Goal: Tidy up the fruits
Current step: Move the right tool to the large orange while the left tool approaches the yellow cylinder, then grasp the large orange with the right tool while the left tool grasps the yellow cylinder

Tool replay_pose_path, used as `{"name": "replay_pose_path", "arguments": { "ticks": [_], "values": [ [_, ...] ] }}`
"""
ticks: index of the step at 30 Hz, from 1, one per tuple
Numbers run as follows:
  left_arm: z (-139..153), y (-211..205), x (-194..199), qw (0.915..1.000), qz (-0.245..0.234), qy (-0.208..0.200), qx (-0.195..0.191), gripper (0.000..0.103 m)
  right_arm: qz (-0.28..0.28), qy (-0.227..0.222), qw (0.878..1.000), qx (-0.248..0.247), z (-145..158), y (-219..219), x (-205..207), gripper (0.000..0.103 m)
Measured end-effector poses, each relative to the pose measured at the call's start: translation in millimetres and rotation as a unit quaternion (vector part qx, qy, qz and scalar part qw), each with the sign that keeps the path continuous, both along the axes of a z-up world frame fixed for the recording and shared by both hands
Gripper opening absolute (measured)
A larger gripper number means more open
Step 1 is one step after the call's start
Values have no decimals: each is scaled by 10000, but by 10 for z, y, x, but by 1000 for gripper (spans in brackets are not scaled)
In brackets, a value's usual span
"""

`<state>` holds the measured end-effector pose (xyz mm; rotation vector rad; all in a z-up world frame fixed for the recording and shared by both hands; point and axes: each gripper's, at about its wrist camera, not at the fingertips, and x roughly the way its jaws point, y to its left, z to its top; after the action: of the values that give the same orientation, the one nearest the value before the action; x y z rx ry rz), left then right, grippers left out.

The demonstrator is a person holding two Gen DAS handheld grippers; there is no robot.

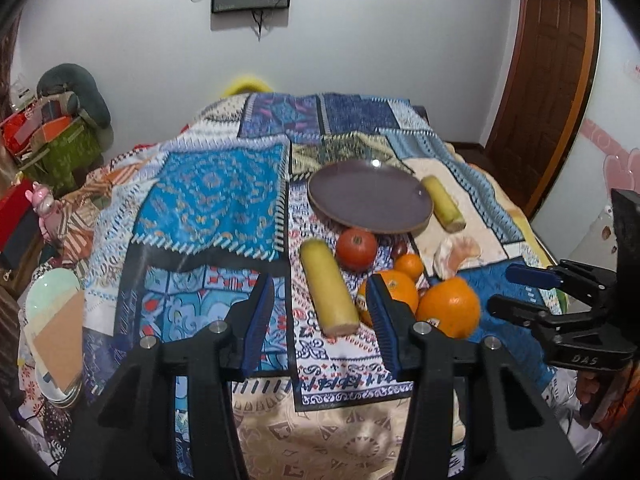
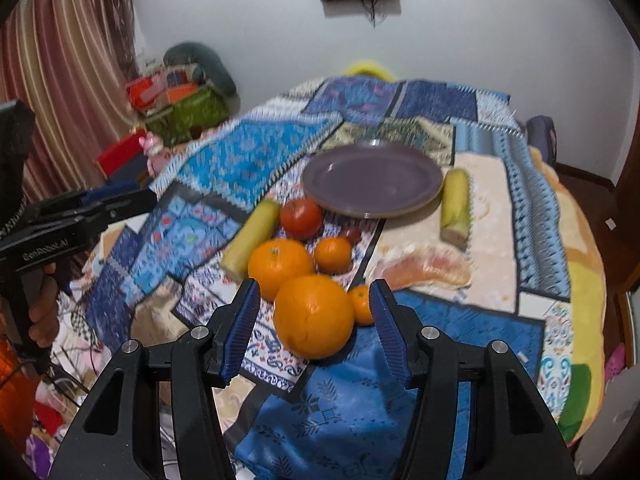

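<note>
An empty purple plate sits on the patchwork cloth. In front of it lie a tomato, two yellow-green banana pieces, several oranges and a peeled pomelo segment. My right gripper is open, its jaws either side of the nearest big orange, not touching it. My left gripper is open and empty, above the cloth in front of the near banana piece. Each gripper shows in the other's view.
The cloth-covered bed drops off at the near and right edges. A green basket of clutter and a pink toy stand to the left. Stacked plates sit lower left. A door is at the right.
</note>
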<state>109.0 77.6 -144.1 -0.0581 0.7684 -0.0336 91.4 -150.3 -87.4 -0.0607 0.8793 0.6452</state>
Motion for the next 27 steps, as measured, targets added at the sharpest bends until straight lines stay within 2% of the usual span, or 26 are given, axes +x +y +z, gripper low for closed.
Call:
{"name": "replay_pose_path", "arguments": {
  "ticks": [3,5,7,11,14,17,20,27],
  "values": [
    [-79,27,13,9999,-16,136,-34,49,55,197,9997,-142,-142,80,47,53],
    [-137,54,19,9997,-19,242,-79,59,80,278,9992,-264,-235,133,57,53],
    [-178,70,23,9995,-13,290,-107,62,122,340,9988,-318,-286,172,58,54],
    [-273,104,57,9990,-7,419,-163,64,171,358,9981,-480,-376,264,70,71],
    [-356,126,112,9983,-3,545,-206,65,208,290,9973,-646,-411,320,79,75],
    [-431,133,184,9973,-16,686,-247,65,192,291,9966,-753,-468,349,117,74],
    [-484,118,256,9967,-57,771,-263,65,126,369,9958,-826,-550,357,181,64],
    [-570,80,460,9956,-194,871,-289,65,94,397,9981,-455,-432,235,197,63]
  ]
}}
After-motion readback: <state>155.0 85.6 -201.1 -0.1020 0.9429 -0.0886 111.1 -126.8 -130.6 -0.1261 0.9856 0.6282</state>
